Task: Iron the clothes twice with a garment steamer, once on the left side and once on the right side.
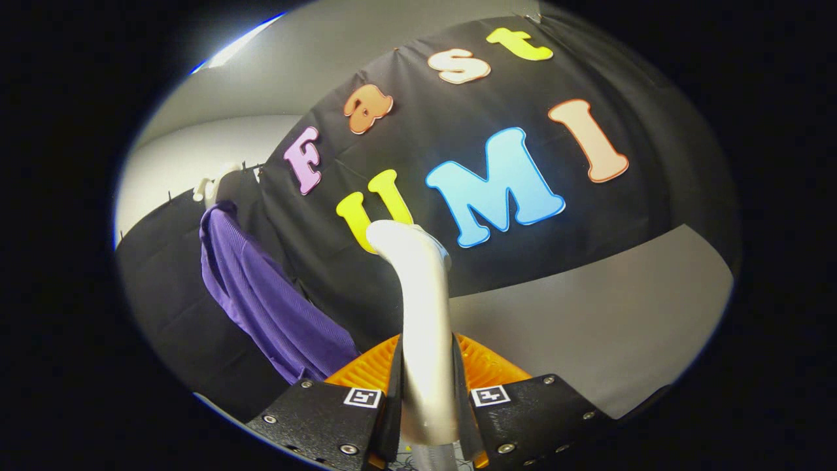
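Gripper jaws clamped on the silver curved steamer handle; purple ribbed garment hangs far left. Swing head square to the fabric, stroke slowly.

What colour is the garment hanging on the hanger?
Purple garment, plain, seen best in gripper view, left of the gripper holding the steamer.

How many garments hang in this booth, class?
1: a purple garment on a white hanger against the black cloth wall, beyond the gripper gripping the garment steamer. Others may be hidden.
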Demonstrator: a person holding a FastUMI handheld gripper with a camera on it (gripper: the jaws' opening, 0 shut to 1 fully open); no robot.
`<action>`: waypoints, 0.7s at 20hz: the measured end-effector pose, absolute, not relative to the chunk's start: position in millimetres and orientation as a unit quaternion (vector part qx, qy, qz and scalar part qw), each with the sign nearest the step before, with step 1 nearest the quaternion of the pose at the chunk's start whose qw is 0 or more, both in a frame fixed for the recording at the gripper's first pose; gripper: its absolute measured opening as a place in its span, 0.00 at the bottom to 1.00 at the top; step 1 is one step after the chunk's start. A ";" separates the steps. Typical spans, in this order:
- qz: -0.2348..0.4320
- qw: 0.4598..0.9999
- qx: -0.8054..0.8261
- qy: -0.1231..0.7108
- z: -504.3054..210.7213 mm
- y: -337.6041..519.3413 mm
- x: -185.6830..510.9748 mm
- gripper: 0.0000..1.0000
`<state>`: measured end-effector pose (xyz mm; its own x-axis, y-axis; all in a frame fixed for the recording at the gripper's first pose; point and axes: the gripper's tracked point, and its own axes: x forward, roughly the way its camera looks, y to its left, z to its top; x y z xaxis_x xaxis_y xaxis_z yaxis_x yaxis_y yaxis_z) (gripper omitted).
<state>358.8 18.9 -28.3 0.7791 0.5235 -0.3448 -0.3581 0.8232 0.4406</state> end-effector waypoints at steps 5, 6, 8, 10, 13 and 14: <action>0.208 0.943 0.157 0.205 -19.3 46.6 284.5 0.36; 0.204 0.947 0.151 0.197 -15.2 51.7 264.5 0.36; 0.191 0.954 0.142 0.180 -10.6 64.0 231.2 0.36; 0.176 0.964 0.126 0.157 -3.2 78.8 205.6 0.36; 0.158 0.974 0.107 0.124 4.9 101.9 168.6 0.35; 0.155 0.976 0.100 0.113 7.3 110.9 157.3 0.36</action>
